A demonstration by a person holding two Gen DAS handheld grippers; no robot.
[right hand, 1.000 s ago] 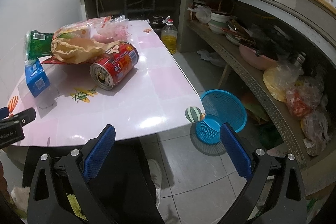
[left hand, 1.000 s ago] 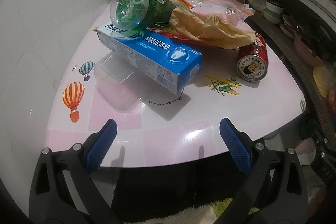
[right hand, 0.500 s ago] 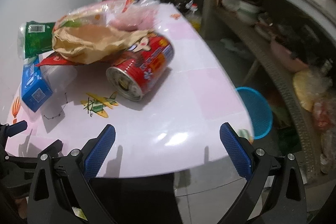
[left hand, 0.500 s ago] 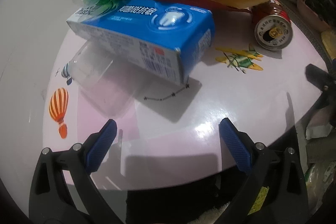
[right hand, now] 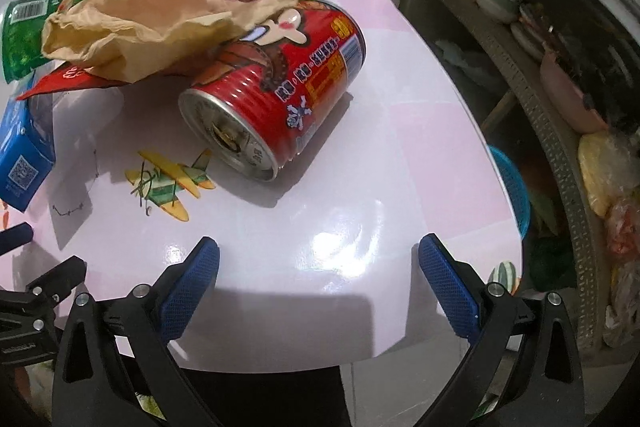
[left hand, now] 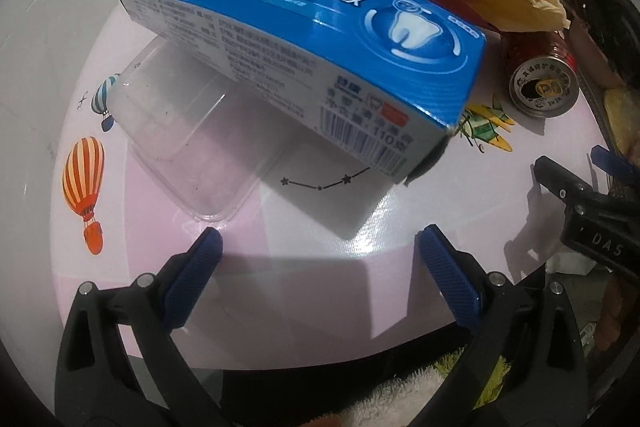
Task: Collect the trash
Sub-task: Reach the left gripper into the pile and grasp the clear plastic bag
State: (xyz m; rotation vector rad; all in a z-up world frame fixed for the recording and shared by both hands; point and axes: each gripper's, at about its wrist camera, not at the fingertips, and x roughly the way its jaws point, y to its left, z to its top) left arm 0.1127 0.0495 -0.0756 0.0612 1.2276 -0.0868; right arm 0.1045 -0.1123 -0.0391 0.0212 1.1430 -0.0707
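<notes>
On the pink table (left hand: 304,291), left to right: one clear tray (left hand: 180,131), one blue box (left hand: 316,39) resting partly on it, one green bottle (right hand: 24,31) behind, one brown bag (right hand: 136,27), one red can (right hand: 280,91) on its side, one blue basket (right hand: 514,191) on the floor past the table edge.

My left gripper (left hand: 320,263) is spread wide and empty, near the box. My right gripper (right hand: 320,263) likewise, facing the can.

Risks, judged:
- Box perched on tray; lifting it may drag the tray.
- Can may roll off toward the edge if nudged.
- Bag overlaps can; may snag.
</notes>
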